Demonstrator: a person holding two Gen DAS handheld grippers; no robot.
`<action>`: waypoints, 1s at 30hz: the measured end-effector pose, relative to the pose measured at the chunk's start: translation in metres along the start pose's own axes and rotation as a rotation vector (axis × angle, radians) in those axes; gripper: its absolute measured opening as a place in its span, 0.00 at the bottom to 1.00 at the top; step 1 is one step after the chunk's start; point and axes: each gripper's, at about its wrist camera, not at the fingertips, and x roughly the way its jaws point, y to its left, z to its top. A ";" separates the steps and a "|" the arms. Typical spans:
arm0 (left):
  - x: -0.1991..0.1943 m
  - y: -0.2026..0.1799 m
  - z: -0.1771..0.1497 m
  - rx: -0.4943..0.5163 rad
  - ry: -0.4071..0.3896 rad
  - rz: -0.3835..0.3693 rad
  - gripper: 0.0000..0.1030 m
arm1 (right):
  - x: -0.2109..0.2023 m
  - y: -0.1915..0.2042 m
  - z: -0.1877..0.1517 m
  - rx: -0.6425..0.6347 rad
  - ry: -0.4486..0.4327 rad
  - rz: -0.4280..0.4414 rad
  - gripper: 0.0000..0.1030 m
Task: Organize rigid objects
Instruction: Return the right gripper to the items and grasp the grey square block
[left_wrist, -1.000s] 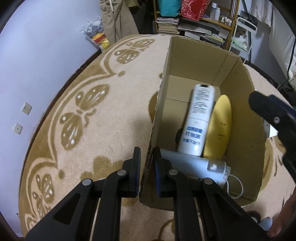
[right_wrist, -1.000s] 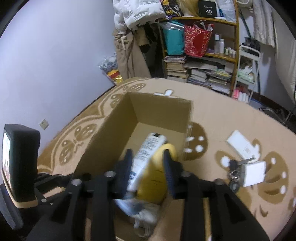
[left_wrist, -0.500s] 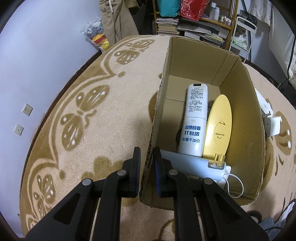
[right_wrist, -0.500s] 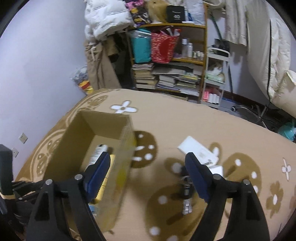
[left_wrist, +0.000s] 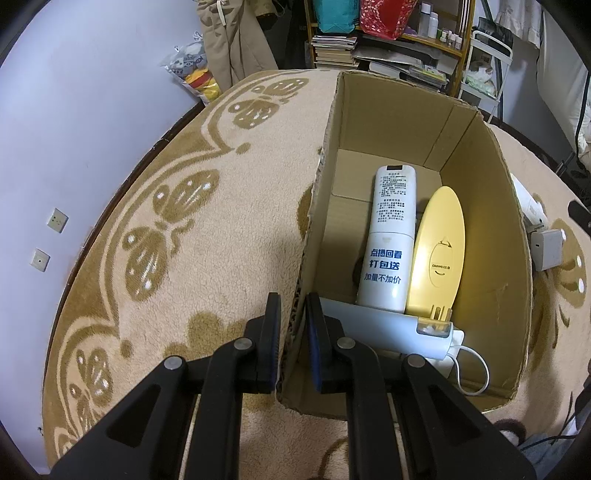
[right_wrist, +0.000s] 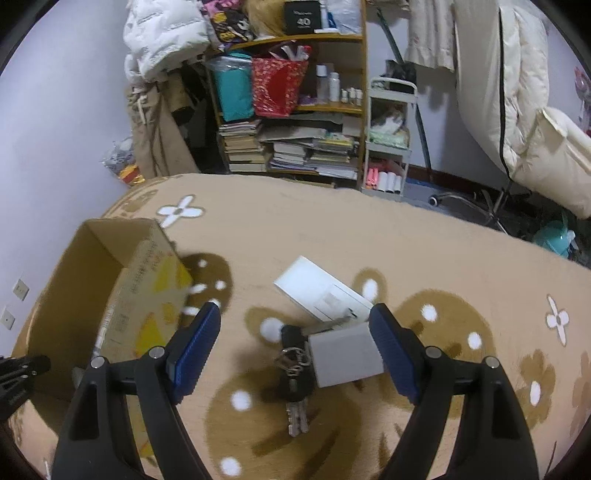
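Note:
My left gripper (left_wrist: 292, 325) is shut on the near left wall of the cardboard box (left_wrist: 491, 236). Inside the box lie a white remote (left_wrist: 390, 236), a yellow oval remote (left_wrist: 437, 254) and a white device with a cord (left_wrist: 391, 328). My right gripper (right_wrist: 295, 332) stands open above the carpet to the right of the cardboard box (right_wrist: 92, 280). Between its fingers, lower down on the carpet, lie a grey charger block (right_wrist: 345, 354), a key bunch with a black fob (right_wrist: 293, 376) and a flat white box (right_wrist: 321, 291). Nothing touches its pads.
A tan carpet with brown and white flower patterns (right_wrist: 406, 251) covers the surface. A cluttered shelf with books and bags (right_wrist: 295, 122) stands at the back. A lilac wall with sockets (left_wrist: 55, 221) lies to the left; white bedding (right_wrist: 535, 110) is at the right.
My right gripper let go of the yellow remote in the box, opened wide, and swung right to hover over the charger and keys. The left gripper kept its hold on the box wall.

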 end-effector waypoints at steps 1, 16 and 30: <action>0.001 -0.001 0.000 0.004 0.002 0.006 0.13 | 0.003 -0.003 -0.002 0.004 0.004 0.001 0.85; 0.001 -0.002 0.000 0.007 0.002 0.018 0.13 | 0.053 -0.029 -0.027 0.062 0.074 -0.004 0.81; 0.001 -0.002 0.000 0.007 0.002 0.017 0.13 | 0.071 -0.043 -0.032 0.103 0.115 -0.002 0.72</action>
